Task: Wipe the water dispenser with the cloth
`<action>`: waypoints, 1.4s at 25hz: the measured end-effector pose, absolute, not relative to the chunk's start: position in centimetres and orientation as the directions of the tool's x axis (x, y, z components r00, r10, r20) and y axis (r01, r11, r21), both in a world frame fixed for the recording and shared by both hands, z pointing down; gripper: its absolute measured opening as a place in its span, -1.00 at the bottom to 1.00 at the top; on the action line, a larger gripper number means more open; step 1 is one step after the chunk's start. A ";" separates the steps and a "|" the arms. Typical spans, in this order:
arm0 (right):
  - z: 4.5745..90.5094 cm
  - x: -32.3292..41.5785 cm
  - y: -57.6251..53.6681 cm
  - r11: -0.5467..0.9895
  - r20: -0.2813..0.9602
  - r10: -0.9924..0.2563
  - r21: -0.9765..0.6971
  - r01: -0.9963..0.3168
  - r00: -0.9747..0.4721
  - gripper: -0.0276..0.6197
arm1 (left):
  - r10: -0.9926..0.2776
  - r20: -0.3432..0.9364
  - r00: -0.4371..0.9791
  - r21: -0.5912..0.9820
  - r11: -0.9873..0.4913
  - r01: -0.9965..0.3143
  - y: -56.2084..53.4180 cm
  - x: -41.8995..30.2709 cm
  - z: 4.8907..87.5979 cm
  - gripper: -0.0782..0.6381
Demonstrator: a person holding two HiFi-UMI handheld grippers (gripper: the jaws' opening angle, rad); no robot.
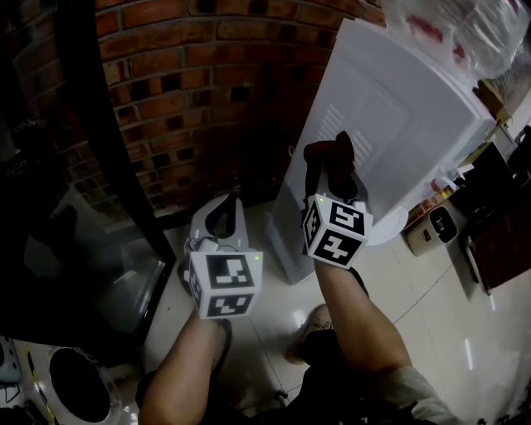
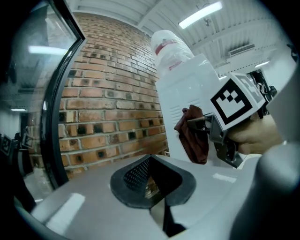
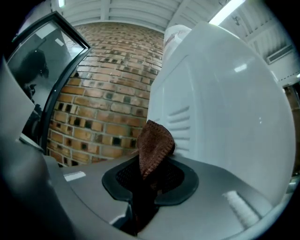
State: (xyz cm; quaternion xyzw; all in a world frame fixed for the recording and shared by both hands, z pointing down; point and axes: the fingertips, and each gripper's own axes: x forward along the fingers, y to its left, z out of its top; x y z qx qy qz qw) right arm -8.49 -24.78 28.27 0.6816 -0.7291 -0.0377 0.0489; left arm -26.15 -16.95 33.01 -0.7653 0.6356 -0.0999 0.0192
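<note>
The white water dispenser [image 1: 398,124] stands against the brick wall, with a water bottle [image 1: 456,25] on top. My right gripper [image 1: 333,176] is shut on a brown cloth [image 1: 330,153], which lies against the dispenser's vented side panel. In the right gripper view the cloth [image 3: 153,145] sticks up from between the jaws, just in front of the dispenser [image 3: 225,103]. My left gripper [image 1: 220,217] hangs lower and to the left, apart from the dispenser, its jaws together with nothing in them. The left gripper view shows the cloth [image 2: 194,136] and the right gripper [image 2: 193,122] at the panel [image 2: 185,89].
A brick wall [image 1: 191,83] runs behind the dispenser. A black-framed glass door [image 1: 83,166] stands at the left. Small appliances [image 1: 431,228] sit on the pale tiled floor at the right. The person's foot [image 1: 311,332] is near the dispenser's base.
</note>
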 end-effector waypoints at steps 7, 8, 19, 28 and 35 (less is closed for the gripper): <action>38.3 -8.6 -25.4 0.093 0.248 -0.967 0.139 -0.986 -0.056 -0.65 | -0.971 0.168 0.170 -0.140 -0.194 -0.971 -16.6 -27.0 34.2 -0.78; 40.1 -8.7 -25.4 0.096 0.291 -0.955 0.150 -0.984 -0.049 -0.64 | -0.971 0.168 0.169 -0.140 -0.193 -0.971 -16.6 -27.0 34.2 -0.78; 55.6 -7.9 -24.0 0.194 0.568 -0.822 0.352 -0.916 0.044 -0.64 | -0.964 0.209 0.162 -0.146 -0.195 -0.970 -16.2 -28.3 35.5 -0.78; 58.9 -8.0 -23.6 0.270 0.646 -0.763 0.352 -0.896 0.025 -0.65 | -0.961 0.221 0.169 -0.141 -0.203 -0.969 -17.0 -28.1 36.4 -0.78; 54.9 -9.6 -24.0 0.254 0.589 -0.807 0.287 -0.924 -0.040 -0.65 | -0.963 0.200 0.179 -0.133 -0.208 -0.969 -17.3 -27.2 35.7 -0.78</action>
